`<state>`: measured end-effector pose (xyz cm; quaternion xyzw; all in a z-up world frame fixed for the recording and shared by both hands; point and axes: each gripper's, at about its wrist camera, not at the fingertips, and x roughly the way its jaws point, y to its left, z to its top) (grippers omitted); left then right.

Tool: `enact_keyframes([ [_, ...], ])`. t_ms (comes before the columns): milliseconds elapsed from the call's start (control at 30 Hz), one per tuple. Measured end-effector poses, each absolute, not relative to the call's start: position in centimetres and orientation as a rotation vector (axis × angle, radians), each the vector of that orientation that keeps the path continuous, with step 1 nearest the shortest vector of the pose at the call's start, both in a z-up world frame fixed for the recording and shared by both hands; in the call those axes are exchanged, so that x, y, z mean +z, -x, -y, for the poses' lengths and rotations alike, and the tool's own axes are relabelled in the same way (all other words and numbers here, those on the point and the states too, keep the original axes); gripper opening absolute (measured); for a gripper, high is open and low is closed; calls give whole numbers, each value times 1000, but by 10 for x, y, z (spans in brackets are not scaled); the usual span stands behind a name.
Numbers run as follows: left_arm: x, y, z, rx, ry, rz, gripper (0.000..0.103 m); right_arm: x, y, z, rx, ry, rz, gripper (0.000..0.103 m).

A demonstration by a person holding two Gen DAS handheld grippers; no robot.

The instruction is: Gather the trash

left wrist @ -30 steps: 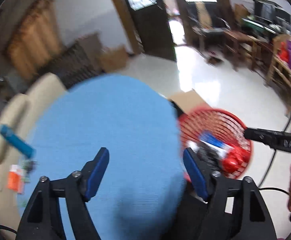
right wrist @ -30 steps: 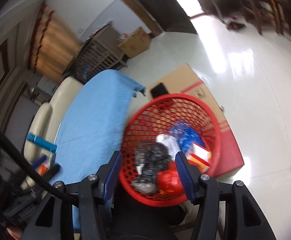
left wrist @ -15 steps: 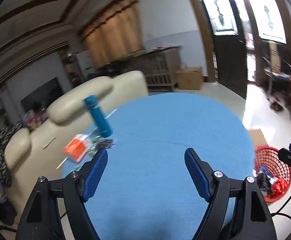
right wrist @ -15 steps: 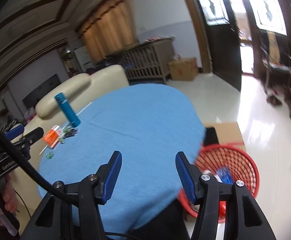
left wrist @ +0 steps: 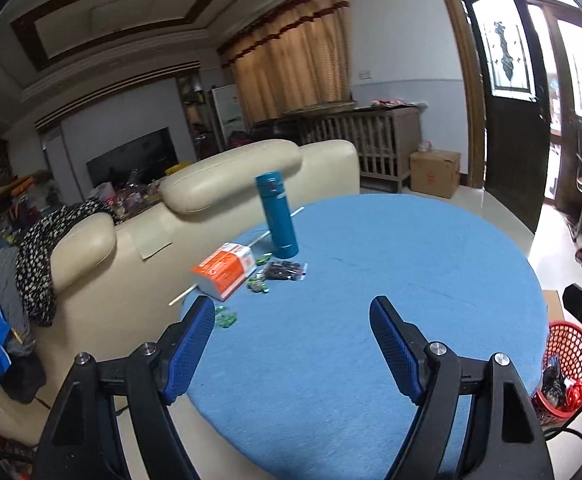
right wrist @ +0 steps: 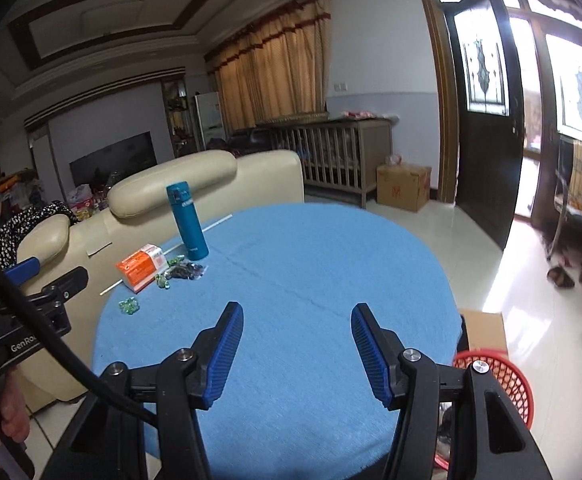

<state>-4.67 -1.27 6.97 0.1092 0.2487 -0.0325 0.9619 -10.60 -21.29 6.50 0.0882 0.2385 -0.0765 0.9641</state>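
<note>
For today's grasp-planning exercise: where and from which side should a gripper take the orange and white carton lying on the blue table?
Grip the orange and white carton across its narrow width, probably at mid-length. It lies flat, so come from above, jaws straddling its long sides, clear of the teal bottle standing just behind.

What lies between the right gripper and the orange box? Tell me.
Only bare blue tablecloth, seen in the right wrist view. Green candy wrappers sit just left of that line, short of the orange box; right gripper empty.

Both wrist views look forward, slightly down, across blue table (left wrist: pixel 371 280); share bottle (right wrist: pixel 187 220), sofa (left wrist: pixel 231 184).
</note>
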Motion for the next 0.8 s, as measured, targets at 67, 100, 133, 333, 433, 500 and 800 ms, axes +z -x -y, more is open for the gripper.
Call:
enact_keyframes([
  [67,71,49,4,-55,-209,-502,82,68,105,198,-166,-147,-463,62],
  [100,71,51,1,-56,-205,-501,83,69,106,194,-170,-134,-453,62],
  [133,71,51,-1,-54,-203,-499,83,70,107,187,-175,-118,-439,62],
  [333,72,54,-10,-51,-194,-493,83,67,109,157,-171,-62,-400,64],
  [433,74,55,-11,-50,-192,-490,83,66,111,150,-171,-35,-398,64],
  [500,76,56,-12,-45,-188,-486,83,66,112,151,-168,-47,-391,64],
  [800,81,60,-13,-42,-191,-471,83,68,120,174,-205,-108,-380,64],
])
